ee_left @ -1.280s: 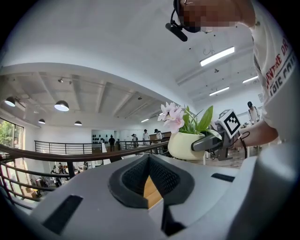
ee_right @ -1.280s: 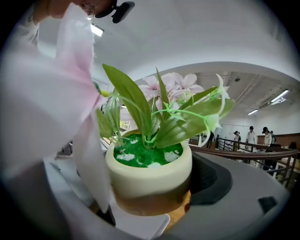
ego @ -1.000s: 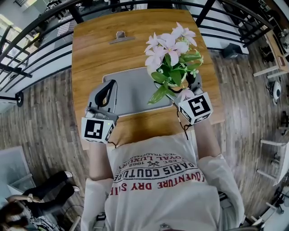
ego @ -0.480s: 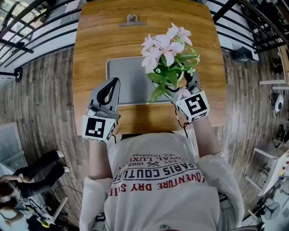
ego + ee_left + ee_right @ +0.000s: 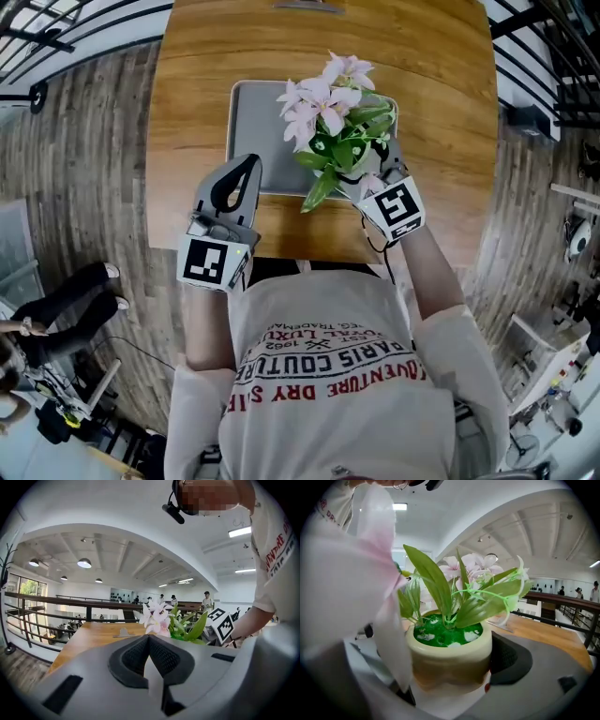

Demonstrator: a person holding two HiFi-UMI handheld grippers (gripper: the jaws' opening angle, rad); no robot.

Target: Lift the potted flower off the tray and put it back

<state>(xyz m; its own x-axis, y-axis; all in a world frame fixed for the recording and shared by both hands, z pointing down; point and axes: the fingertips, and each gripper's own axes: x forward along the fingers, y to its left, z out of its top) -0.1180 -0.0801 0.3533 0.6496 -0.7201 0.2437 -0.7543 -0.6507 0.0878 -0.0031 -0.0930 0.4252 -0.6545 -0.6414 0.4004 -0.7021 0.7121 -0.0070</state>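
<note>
Head view looks steeply down; both gripper views (low, close) face far, sharing the potted flower [image 5: 450,651].

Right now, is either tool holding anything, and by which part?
Right tool grips the potted flower by its cream pot's sides; left tool is shut, empty.

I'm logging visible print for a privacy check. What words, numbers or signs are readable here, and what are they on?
"PARIS COUTURE": red print on the shirt, upside down in the head view.
"EST 1962": smaller print on the shirt, just above that line in the picture.
"DRY": shirt, line below; the words beside it are only partly readable.
Left marker cube and right marker cube: black-and-white patterns, no letters.
Flower pot: no label shows.
</note>
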